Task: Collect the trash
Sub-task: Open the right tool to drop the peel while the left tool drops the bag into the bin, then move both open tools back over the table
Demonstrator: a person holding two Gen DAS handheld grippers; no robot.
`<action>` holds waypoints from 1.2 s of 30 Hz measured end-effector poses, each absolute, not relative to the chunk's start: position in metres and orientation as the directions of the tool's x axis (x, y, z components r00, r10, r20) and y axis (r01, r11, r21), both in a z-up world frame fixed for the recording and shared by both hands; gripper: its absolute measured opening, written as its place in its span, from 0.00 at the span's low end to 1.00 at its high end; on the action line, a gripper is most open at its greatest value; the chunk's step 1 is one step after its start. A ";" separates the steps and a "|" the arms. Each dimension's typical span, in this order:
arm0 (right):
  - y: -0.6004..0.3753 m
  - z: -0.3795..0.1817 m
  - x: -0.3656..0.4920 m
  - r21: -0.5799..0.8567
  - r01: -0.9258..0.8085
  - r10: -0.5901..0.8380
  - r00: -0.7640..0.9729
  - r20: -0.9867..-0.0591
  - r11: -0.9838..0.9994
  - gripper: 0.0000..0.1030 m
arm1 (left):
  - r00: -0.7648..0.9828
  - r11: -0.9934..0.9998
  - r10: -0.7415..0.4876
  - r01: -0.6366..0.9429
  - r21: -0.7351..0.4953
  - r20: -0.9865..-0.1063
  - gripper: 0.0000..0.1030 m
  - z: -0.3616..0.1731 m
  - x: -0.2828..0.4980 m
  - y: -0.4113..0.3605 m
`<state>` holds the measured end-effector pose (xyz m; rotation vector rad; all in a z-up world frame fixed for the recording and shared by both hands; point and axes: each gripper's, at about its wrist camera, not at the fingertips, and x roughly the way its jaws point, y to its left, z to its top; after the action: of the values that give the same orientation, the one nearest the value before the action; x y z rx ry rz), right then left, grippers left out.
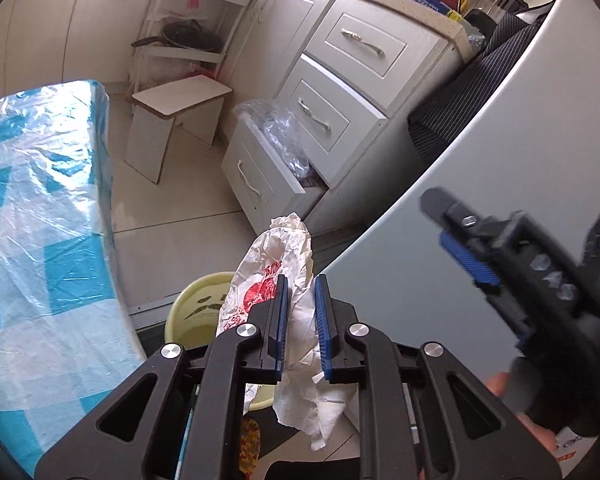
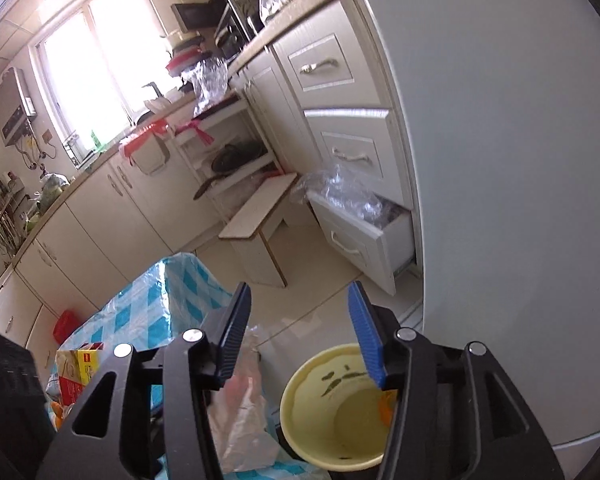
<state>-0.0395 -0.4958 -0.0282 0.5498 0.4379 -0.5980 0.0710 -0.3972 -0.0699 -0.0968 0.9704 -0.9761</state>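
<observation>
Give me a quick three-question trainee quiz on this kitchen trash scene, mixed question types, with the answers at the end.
1. True or false: the left gripper holds a crumpled wrapper.
2. The yellow bin stands: A) on the counter B) on the floor below the grippers C) in the drawer.
3. Fill in: the lowest drawer is ____.

Key: 1 true. 2 B. 3 open. The right gripper is open, nothing between its fingers.

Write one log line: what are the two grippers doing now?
left hand-held gripper: shut on crumpled wrapper | right hand-held gripper: open, empty | yellow bin: below both
</observation>
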 end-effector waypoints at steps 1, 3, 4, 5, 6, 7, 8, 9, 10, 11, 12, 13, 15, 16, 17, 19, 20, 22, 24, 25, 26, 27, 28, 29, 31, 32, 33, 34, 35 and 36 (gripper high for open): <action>-0.497 -0.027 -0.040 0.356 0.628 -0.410 0.748 -0.522 0.692 0.52 | 0.187 0.599 -0.723 0.651 -0.467 -0.665 0.16 -0.078 0.073 -0.405; -0.502 -0.029 -0.040 0.374 0.629 -0.406 0.751 -0.521 0.682 0.52 | 0.161 0.615 -0.691 0.644 -0.455 -0.705 0.38 -0.094 0.078 -0.422; -0.506 -0.031 -0.039 0.385 0.630 -0.401 0.750 -0.526 0.674 0.52 | 0.172 0.640 -0.663 0.635 -0.432 -0.729 0.53 -0.101 0.080 -0.428; -0.509 -0.033 -0.040 0.396 0.632 -0.396 0.750 -0.530 0.666 0.52 | 0.190 0.661 -0.643 0.627 -0.412 -0.742 0.56 -0.104 0.081 -0.429; -0.511 -0.033 -0.039 0.403 0.633 -0.393 0.750 -0.532 0.661 0.52 | 0.189 0.664 -0.641 0.623 -0.414 -0.744 0.57 -0.105 0.081 -0.429; -0.512 -0.033 -0.039 0.407 0.632 -0.391 0.751 -0.531 0.659 0.52 | 0.182 0.661 -0.645 0.621 -0.422 -0.742 0.57 -0.103 0.081 -0.426; -0.512 -0.033 -0.038 0.408 0.630 -0.391 0.753 -0.529 0.661 0.52 | 0.191 0.664 -0.645 0.620 -0.419 -0.740 0.58 -0.100 0.080 -0.422; -0.510 -0.032 -0.037 0.406 0.628 -0.390 0.754 -0.529 0.664 0.52 | 0.208 0.670 -0.641 0.621 -0.406 -0.739 0.62 -0.094 0.079 -0.415; -0.508 -0.031 -0.037 0.404 0.624 -0.388 0.756 -0.527 0.669 0.53 | 0.234 0.678 -0.636 0.625 -0.387 -0.736 0.66 -0.087 0.076 -0.408; -0.507 -0.031 -0.036 0.401 0.621 -0.386 0.758 -0.525 0.674 0.53 | 0.259 0.685 -0.631 0.628 -0.369 -0.731 0.68 -0.080 0.074 -0.400; -0.504 -0.029 -0.034 0.396 0.616 -0.385 0.761 -0.522 0.681 0.54 | 0.298 0.698 -0.622 0.631 -0.340 -0.724 0.72 -0.070 0.070 -0.388; -0.501 -0.027 -0.032 0.389 0.613 -0.386 0.763 -0.519 0.688 0.56 | 0.332 0.712 -0.610 0.629 -0.312 -0.720 0.77 -0.061 0.066 -0.378; -0.493 -0.023 -0.029 0.370 0.601 -0.389 0.770 -0.506 0.708 0.61 | 0.401 0.741 -0.583 0.619 -0.260 -0.707 0.82 -0.043 0.060 -0.353; -0.487 -0.021 -0.027 0.356 0.593 -0.390 0.774 -0.499 0.722 0.62 | 0.436 0.758 -0.568 0.608 -0.236 -0.698 0.83 -0.035 0.056 -0.338; -0.481 -0.019 -0.024 0.341 0.583 -0.389 0.779 -0.492 0.737 0.63 | 0.464 0.772 -0.553 0.597 -0.217 -0.692 0.84 -0.029 0.055 -0.324; -0.464 -0.014 -0.019 0.303 0.559 -0.385 0.790 -0.477 0.772 0.65 | 0.515 0.801 -0.527 0.568 -0.191 -0.676 0.86 -0.018 0.051 -0.292; -0.455 -0.011 -0.016 0.282 0.546 -0.383 0.796 -0.470 0.789 0.67 | 0.544 0.820 -0.503 0.546 -0.173 -0.672 0.87 -0.013 0.050 -0.276; -0.437 -0.006 -0.013 0.249 0.515 -0.372 0.811 -0.451 0.820 0.72 | 0.589 0.853 -0.457 0.503 -0.140 -0.666 0.87 -0.005 0.048 -0.250; -0.418 -0.001 -0.016 0.224 0.487 -0.366 0.829 -0.422 0.845 0.76 | 0.621 0.876 -0.423 0.467 -0.122 -0.660 0.87 0.001 0.049 -0.227; -0.408 0.002 -0.018 0.210 0.473 -0.365 0.839 -0.404 0.856 0.78 | 0.640 0.889 -0.399 0.445 -0.107 -0.657 0.88 0.005 0.048 -0.216; -0.397 0.004 -0.021 0.196 0.462 -0.363 0.846 -0.390 0.865 0.79 | 0.654 0.899 -0.379 0.428 -0.093 -0.655 0.88 0.008 0.047 -0.204; -0.388 0.004 -0.023 0.185 0.451 -0.360 0.852 -0.380 0.873 0.82 | 0.669 0.909 -0.359 0.408 -0.081 -0.650 0.88 0.011 0.046 -0.191; -0.378 0.003 -0.027 0.173 0.439 -0.354 0.858 -0.372 0.882 0.84 | 0.683 0.918 -0.343 0.389 -0.076 -0.646 0.88 0.014 0.045 -0.179; -0.368 0.002 -0.030 0.163 0.427 -0.346 0.863 -0.369 0.890 0.84 | 0.693 0.925 -0.331 0.372 -0.076 -0.640 0.89 0.017 0.044 -0.169; -0.349 -0.001 -0.035 0.139 0.401 -0.328 0.869 -0.371 0.905 0.86 | 0.708 0.935 -0.316 0.345 -0.080 -0.632 0.90 0.020 0.042 -0.152; -0.343 -0.001 -0.035 0.133 0.390 -0.319 0.872 -0.372 0.911 0.87 | 0.714 0.939 -0.307 0.334 -0.079 -0.629 0.90 0.021 0.040 -0.142; -0.336 -0.002 -0.035 0.130 0.376 -0.306 0.875 -0.374 0.917 0.88 | 0.718 0.943 -0.299 0.324 -0.080 -0.629 0.90 0.022 0.040 -0.136; -0.330 -0.002 -0.034 0.125 0.364 -0.295 0.878 -0.377 0.923 0.88 | 0.721 0.946 -0.294 0.315 -0.081 -0.627 0.90 0.023 0.040 -0.130; -0.324 -0.002 -0.033 0.118 0.355 -0.289 0.880 -0.376 0.927 0.88 | 0.728 0.949 -0.286 0.305 -0.080 -0.623 0.90 0.024 0.039 -0.125; -0.319 -0.002 -0.031 0.109 0.348 -0.286 0.882 -0.375 0.931 0.88 | 0.732 0.950 -0.284 0.301 -0.080 -0.620 0.90 0.024 0.037 -0.121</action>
<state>-0.0314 -0.3190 -0.0018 0.1760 0.3625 -0.3320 0.0371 -0.1207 0.0241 0.0268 0.6774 -0.3216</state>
